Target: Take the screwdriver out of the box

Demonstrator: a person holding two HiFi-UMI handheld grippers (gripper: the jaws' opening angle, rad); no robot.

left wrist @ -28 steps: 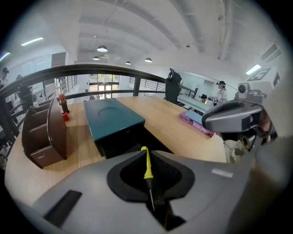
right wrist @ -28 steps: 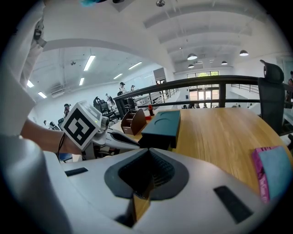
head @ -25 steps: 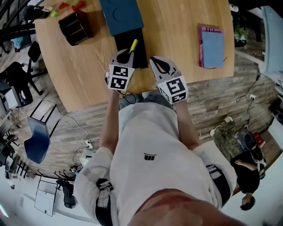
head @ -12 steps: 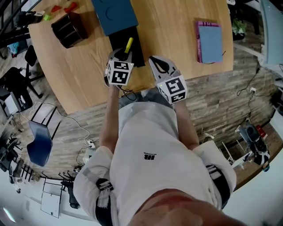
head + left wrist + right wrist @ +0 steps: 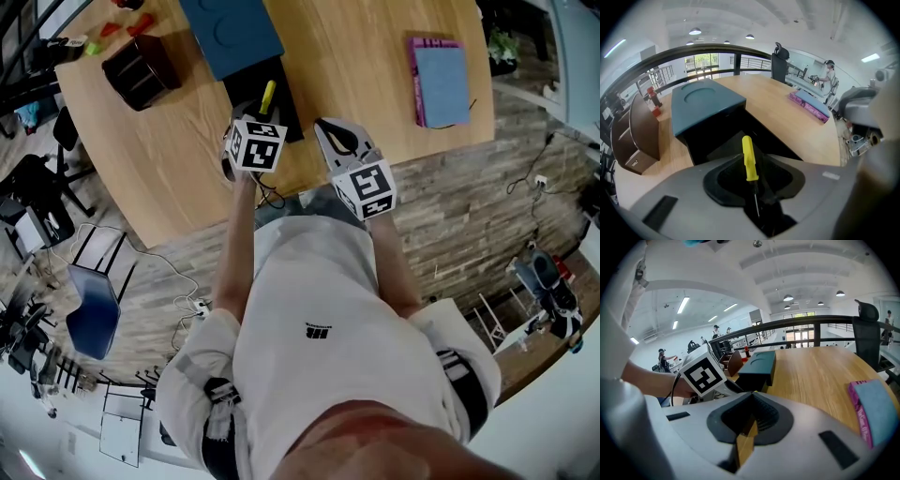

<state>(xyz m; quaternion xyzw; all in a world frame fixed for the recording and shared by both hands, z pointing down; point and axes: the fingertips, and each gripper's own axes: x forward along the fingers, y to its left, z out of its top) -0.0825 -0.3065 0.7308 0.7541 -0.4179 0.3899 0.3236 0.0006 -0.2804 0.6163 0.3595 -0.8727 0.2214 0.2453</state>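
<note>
The screwdriver (image 5: 749, 159), with a yellow handle and a thin metal shaft, lies along my left gripper's jaws. Its handle (image 5: 268, 95) reaches over the open black box (image 5: 286, 117). My left gripper (image 5: 253, 111) points steeply down at the box's near end. Its jaws are opening, with the shaft still between them and a gap on both sides (image 5: 761, 213). My right gripper (image 5: 333, 131) hovers just right of the box above the table's front edge. In the right gripper view a narrow gap between its jaws (image 5: 743, 446) shows only bare wood.
The box's teal lid (image 5: 230, 33) lies behind it on the wooden table (image 5: 375, 56). A dark brown desk organizer (image 5: 141, 70) stands far left. A pink and blue book (image 5: 441, 80) lies far right. The table's front edge runs just under both grippers.
My left gripper has tipped further down over the black box, and the screwdriver handle now sits lower against it. The right gripper has stayed in place.
</note>
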